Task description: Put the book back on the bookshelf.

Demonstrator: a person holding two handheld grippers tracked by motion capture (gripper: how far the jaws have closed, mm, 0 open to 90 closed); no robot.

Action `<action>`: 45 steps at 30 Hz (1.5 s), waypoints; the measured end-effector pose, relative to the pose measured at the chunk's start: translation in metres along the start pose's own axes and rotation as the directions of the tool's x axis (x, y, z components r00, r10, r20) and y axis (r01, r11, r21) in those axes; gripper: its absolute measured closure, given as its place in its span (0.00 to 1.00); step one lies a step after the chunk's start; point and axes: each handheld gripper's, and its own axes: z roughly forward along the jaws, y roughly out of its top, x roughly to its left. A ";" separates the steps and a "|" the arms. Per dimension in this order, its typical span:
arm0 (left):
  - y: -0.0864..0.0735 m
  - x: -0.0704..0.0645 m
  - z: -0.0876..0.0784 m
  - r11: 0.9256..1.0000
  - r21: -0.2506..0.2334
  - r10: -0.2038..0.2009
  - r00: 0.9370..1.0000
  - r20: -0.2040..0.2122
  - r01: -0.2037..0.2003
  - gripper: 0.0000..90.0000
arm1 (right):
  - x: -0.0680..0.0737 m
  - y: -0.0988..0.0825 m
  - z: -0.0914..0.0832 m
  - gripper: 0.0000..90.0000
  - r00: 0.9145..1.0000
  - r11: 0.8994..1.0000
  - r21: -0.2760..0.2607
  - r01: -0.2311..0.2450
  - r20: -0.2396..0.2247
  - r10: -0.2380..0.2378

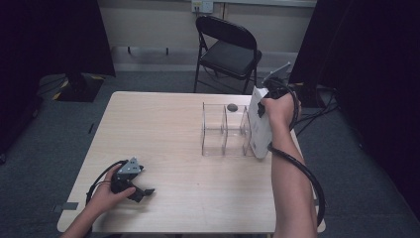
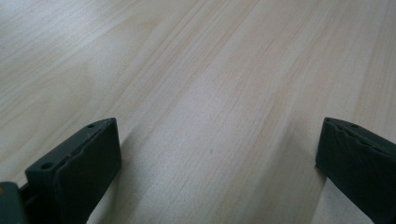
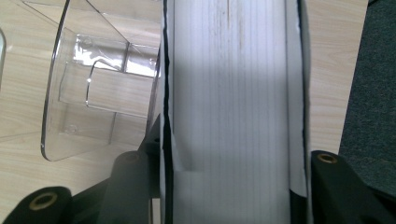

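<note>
A white book (image 1: 259, 124) is gripped by the right gripper (image 1: 270, 99) and held upright at the right end of a clear rack (image 1: 224, 130), near the right edge of the bench (image 1: 163, 129). In the right gripper view the book (image 3: 229, 93) is seen page-edge on, clamped between the two black fingers (image 3: 133, 186), with the rack's curved wall (image 3: 56, 93) just to its left. Whether the book's lower edge rests on the bench or hangs above it cannot be told. The left gripper (image 1: 130, 181) is rested low on the near left of the bench, well apart from the rack, its fingers (image 2: 79, 163) spread wide over bare wood and nothing held.

Several risks are judged from here. The book is grasped at one end only, so it may be swung or pivoted in the fingers if the grip is loosened or the hand is tilted. The rack looks light and is not steadied by the left gripper; if the book is driven against a divider rather than into a slot, the rack may be pushed along the bench or tipped. A small dark object (image 1: 232, 106) lies in the far part of the rack and could be knocked. With the bench edge so close, a slipped book could be dropped to the floor.
</note>
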 end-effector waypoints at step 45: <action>0.000 0.000 0.000 1.000 0.000 0.000 1.000 0.000 0.000 0.00 | -0.006 -0.027 0.003 0.37 0.998 0.999 0.026 0.026 -0.061 -0.024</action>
